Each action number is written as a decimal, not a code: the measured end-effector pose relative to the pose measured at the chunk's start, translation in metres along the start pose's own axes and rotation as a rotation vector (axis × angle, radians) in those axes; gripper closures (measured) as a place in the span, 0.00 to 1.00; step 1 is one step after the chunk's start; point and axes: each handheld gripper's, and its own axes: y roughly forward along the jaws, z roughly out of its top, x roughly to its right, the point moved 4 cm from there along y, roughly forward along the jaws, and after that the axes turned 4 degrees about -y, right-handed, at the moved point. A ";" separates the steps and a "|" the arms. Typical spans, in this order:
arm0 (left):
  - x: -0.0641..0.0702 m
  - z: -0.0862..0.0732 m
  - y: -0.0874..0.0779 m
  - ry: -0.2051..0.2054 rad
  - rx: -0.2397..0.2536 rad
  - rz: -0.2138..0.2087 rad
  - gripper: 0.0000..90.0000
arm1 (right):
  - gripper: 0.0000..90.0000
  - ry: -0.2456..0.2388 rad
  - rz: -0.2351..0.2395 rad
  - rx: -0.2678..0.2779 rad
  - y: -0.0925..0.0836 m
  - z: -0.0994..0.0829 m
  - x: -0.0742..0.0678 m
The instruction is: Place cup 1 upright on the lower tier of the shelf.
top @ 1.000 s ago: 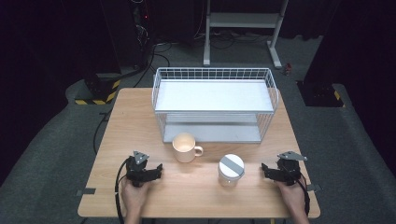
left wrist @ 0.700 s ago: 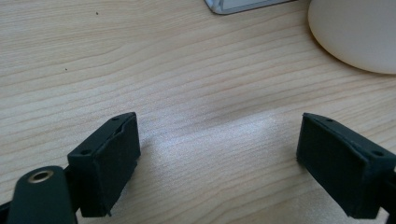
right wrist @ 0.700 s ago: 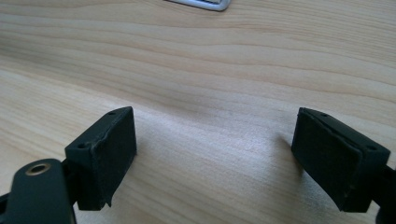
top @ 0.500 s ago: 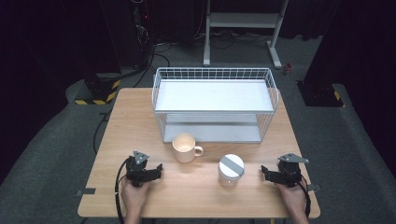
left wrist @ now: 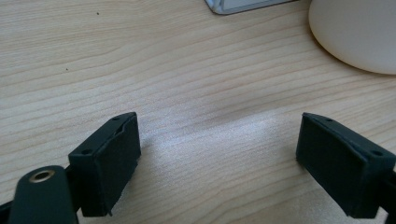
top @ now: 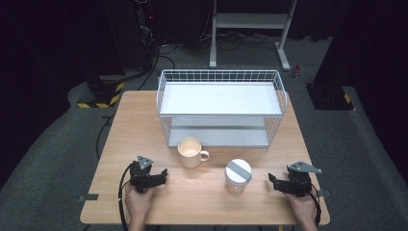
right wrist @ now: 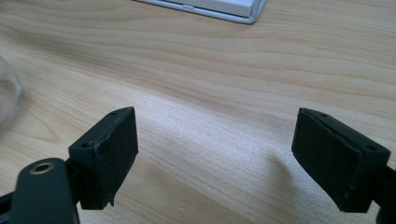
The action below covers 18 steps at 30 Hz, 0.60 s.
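A cream mug [top: 190,152] stands on the wooden table [top: 139,125], handle to the right, in front of the white wire rack [top: 220,107]. Right of it stands a clear jar with a white lid and grey stripe [top: 237,175]. My left gripper [top: 155,178] rests on the table near the front left, open, with only bare wood between its jaws [left wrist: 219,158]; the mug's rounded side [left wrist: 355,32] shows at the upper right of the left gripper view. My right gripper [top: 277,184] rests at the front right, open [right wrist: 215,161], holding nothing; the jar's glass edge [right wrist: 8,93] shows at far left.
The two-tier wire rack takes up the back half of the table; its base corner [right wrist: 219,8] appears at the top of the right gripper view. Bare wood lies between the two grippers at the front. Dark floor, cables and a metal stand [top: 250,29] lie beyond the table.
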 end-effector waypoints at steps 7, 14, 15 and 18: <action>0.000 0.000 0.000 -0.001 0.000 0.000 0.16 | 0.16 -0.021 0.026 0.009 -0.008 -0.002 -0.009; 0.000 0.000 0.000 -0.001 0.000 0.001 0.16 | 0.16 -0.034 0.062 0.027 -0.015 -0.002 -0.019; 0.000 0.000 0.000 -0.001 0.000 0.001 0.16 | 0.16 -0.041 0.066 0.030 -0.015 -0.002 -0.020; 0.000 0.000 0.000 -0.002 0.002 0.002 0.16 | 0.16 -0.053 0.084 0.038 -0.017 -0.002 -0.025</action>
